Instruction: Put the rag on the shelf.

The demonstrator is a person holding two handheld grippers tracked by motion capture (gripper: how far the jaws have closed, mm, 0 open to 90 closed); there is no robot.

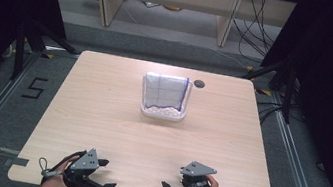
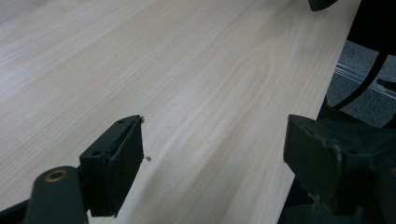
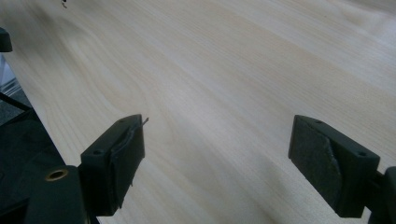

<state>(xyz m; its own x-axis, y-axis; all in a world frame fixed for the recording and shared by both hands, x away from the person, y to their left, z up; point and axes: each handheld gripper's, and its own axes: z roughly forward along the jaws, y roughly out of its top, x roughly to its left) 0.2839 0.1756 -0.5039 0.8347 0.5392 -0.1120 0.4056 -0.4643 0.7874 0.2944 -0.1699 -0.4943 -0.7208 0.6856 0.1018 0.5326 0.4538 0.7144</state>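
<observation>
Work in hand: a folded white cloth with blue grid lines (image 1: 164,93) sits in a white tray (image 1: 163,115) on the wooden table (image 1: 100,113); both grippers rest at the near edge, well apart from it.
Left gripper (image 1: 103,173): at about 7 o'clock on the table; jaws stand wide apart with bare wood between them, holding nothing.
Right gripper (image 1: 166,186): at about 5 o'clock; jaws spread wide, empty, over bare tabletop.
Where the cloth lies: just past the table's centre, toward 12 o'clock, standing up in the tray and draped over its far wall.
Key relation: from the left gripper the tray lies at roughly 1 o'clock, from the right gripper at roughly 11 o'clock; the tray's long axis runs 9 to 3 o'clock. The right gripper looks slightly nearer, though the difference is small.
Count: one cloth, one tray, two grippers, one dark round cable hole (image 1: 199,84) just beside the tray at 2 o'clock.
Likely next move: a forward reach by either hand.
</observation>
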